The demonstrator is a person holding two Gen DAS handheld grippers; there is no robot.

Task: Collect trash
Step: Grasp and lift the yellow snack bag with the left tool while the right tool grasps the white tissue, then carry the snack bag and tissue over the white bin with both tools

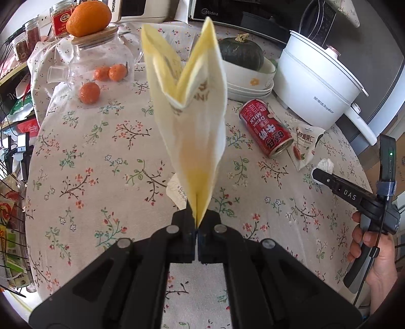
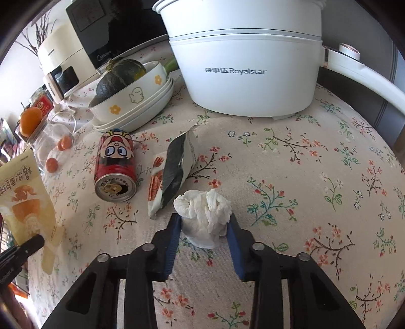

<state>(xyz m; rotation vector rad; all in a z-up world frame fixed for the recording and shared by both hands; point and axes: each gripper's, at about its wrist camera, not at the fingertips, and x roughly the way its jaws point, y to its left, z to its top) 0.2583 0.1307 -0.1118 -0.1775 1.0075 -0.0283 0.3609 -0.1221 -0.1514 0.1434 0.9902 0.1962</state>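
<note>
1. Yellow wrapper (image 1: 195, 121) is hanging pinched in the left gripper (image 1: 197, 222), jaws pressed together on its bottom edge; it is standing up off the table, top flaring open into a V.
2. Same wrapper shows at the left edge of the right wrist view (image 2: 25, 202), held clear of the cloth.
3. Tissue wad (image 2: 205, 215) is sitting on the tablecloth (image 2: 303, 177) between the right gripper's (image 2: 205, 222) blue pads (image 2: 173, 243). Jaws are partly closed, both pads touching the wad's sides.
4. Snack packet (image 2: 174, 172), torn open, is lying flat just beyond the tissue, nearly touching it.
5. Red can (image 2: 115, 167) is lying on its side left of the packet, open end facing the camera, close beside it but apart.
6. Small paper slip (image 1: 177, 192) is lying on the cloth behind the hanging wrapper, partly hidden by it.
7. White pot (image 2: 243, 68) is standing at the far side, behind the packet and can.
8. Bowl (image 2: 136, 98) on stacked plates is holding a green squash (image 2: 116, 78), left of the pot.
9. Glass jar (image 1: 101, 60) with an orange (image 1: 88, 19) on its lid is sitting far left; small oranges (image 1: 89, 93) are lying near it.
10. A hand (image 1: 374, 253) is gripping the right gripper's handle, seen at the right edge of the left wrist view.
</note>
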